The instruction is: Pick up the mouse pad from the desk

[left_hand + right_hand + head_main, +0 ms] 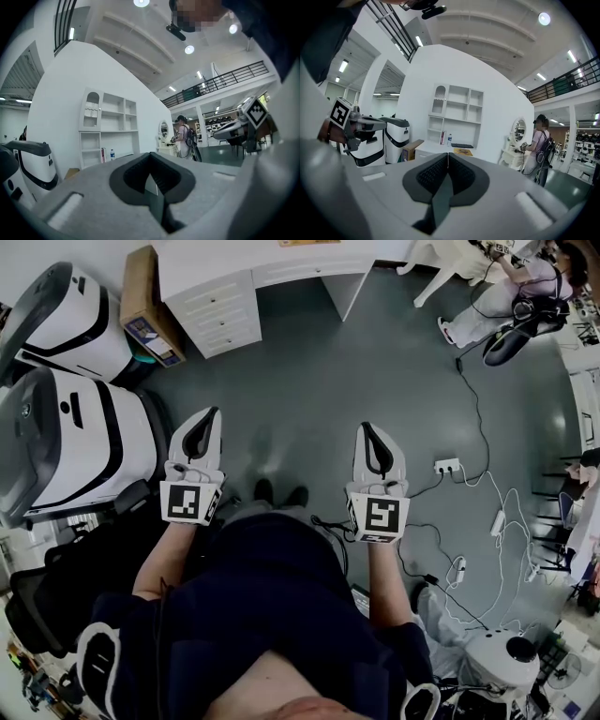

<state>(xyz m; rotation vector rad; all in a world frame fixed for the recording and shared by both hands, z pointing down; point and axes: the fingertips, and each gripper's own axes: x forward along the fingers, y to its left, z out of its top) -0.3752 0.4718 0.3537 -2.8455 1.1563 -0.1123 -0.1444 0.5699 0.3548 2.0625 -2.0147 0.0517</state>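
A flat yellowish pad lies on the white desk far ahead, beside a dark flat item; in the head view only its edge shows at the top. My left gripper and right gripper are held side by side over the grey floor, well short of the desk. Both are shut with nothing between the jaws. The left gripper view shows its tips meeting, and the right gripper view shows the same for its tips.
The desk's drawer unit stands at the top, a cardboard box leaning beside it. White machines and a black chair fill the left. Cables and a power strip lie on the right. A person is at top right.
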